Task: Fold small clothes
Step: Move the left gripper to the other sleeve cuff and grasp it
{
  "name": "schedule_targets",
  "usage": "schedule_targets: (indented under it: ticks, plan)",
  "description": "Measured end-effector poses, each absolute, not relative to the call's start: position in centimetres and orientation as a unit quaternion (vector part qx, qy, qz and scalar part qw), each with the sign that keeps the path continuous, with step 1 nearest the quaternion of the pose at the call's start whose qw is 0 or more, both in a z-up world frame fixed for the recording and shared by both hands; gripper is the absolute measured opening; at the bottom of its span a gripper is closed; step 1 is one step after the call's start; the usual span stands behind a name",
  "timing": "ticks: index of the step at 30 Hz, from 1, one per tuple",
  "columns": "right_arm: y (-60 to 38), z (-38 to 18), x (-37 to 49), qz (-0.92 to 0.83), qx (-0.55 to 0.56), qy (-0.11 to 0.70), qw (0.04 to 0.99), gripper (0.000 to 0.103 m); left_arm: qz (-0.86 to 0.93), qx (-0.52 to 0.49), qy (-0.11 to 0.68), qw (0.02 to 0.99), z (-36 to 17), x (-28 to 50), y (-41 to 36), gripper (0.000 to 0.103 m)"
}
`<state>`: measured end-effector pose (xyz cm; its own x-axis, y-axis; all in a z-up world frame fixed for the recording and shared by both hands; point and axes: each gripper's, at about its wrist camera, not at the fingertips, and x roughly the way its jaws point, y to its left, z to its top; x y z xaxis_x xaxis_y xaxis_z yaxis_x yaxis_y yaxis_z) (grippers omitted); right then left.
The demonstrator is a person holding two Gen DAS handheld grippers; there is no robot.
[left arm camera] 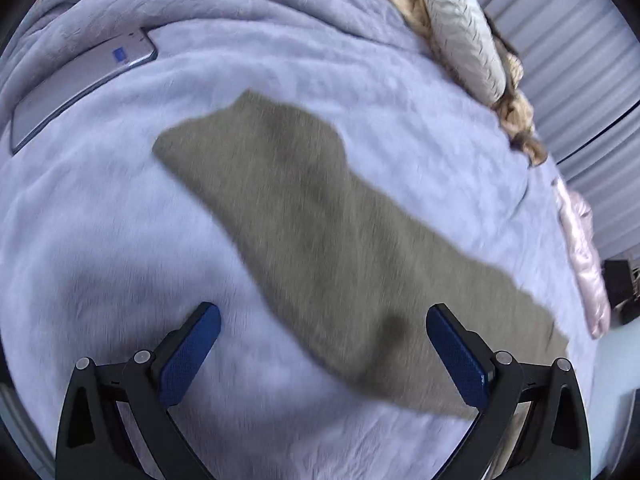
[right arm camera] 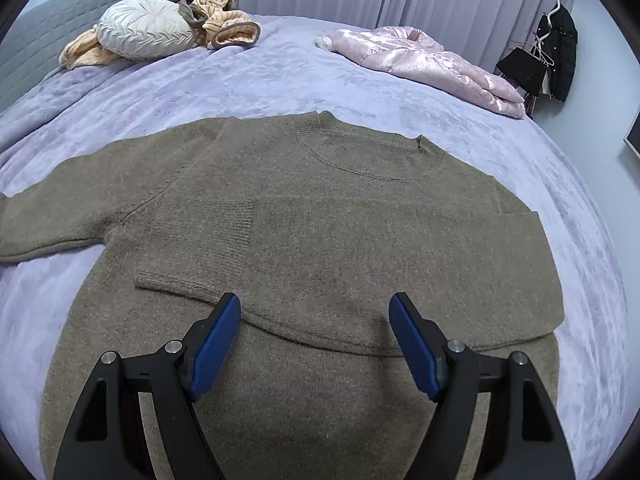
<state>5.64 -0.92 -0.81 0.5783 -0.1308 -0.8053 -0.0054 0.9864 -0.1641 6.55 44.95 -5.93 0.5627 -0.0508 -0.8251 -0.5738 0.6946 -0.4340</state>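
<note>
An olive-brown knit sweater (right arm camera: 320, 240) lies flat on the lavender bed cover (right arm camera: 160, 92), neck away from me. Its right sleeve is folded across the chest, cuff (right arm camera: 240, 220) near the middle. Its left sleeve (right arm camera: 60, 208) stretches out to the left. In the left wrist view that sleeve (left arm camera: 304, 232) runs diagonally, blurred. My left gripper (left arm camera: 323, 316) is open above the sleeve, holding nothing. My right gripper (right arm camera: 315, 306) is open above the sweater's lower body, holding nothing.
A round cream cushion (right arm camera: 146, 32) and a tan striped garment (right arm camera: 224, 28) lie at the bed's head. A folded pink shiny jacket (right arm camera: 432, 64) lies at the far right. A grey laptop (left arm camera: 80, 84) lies on the cover at the left. Dark clothes (right arm camera: 556, 52) hang by the curtains.
</note>
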Motion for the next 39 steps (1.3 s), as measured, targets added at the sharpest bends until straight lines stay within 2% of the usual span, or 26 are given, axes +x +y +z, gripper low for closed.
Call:
schedule_targets:
  ticks: [4,20,24,29,30,32,39]
  plan:
    - [-0.2,-1.0,5.0,-0.033,-0.086,0.459,0.884,0.08,0.164,-0.404,0.412,0.8,-6.6,7.0,47.6,0.103]
    - [3.0,-2.0,5.3,-0.031,-0.122,0.47,0.874,0.08,0.224,-0.35,0.361,0.835,-6.2,7.6,49.7,0.102]
    - [4.1,-2.0,5.4,-0.028,-0.132,0.469,0.873,0.08,0.229,-0.35,0.354,0.836,-6.1,7.2,50.1,0.09]
    - [5.1,-2.2,5.5,-0.025,-0.142,0.472,0.87,0.08,0.236,-0.352,0.351,0.835,-6.4,6.6,50.9,0.065]
    - [5.3,-2.2,5.5,-0.024,-0.144,0.472,0.869,0.08,0.233,-0.356,0.349,0.835,-6.5,6.5,51.2,0.065]
    - [5.6,-2.2,5.5,-0.023,-0.147,0.473,0.869,0.08,0.229,-0.364,0.346,0.834,-6.7,6.5,51.6,0.058]
    - [6.3,-2.1,5.4,-0.023,-0.154,0.472,0.868,0.08,0.192,-0.413,0.328,0.828,-7.5,6.3,53.3,0.058]
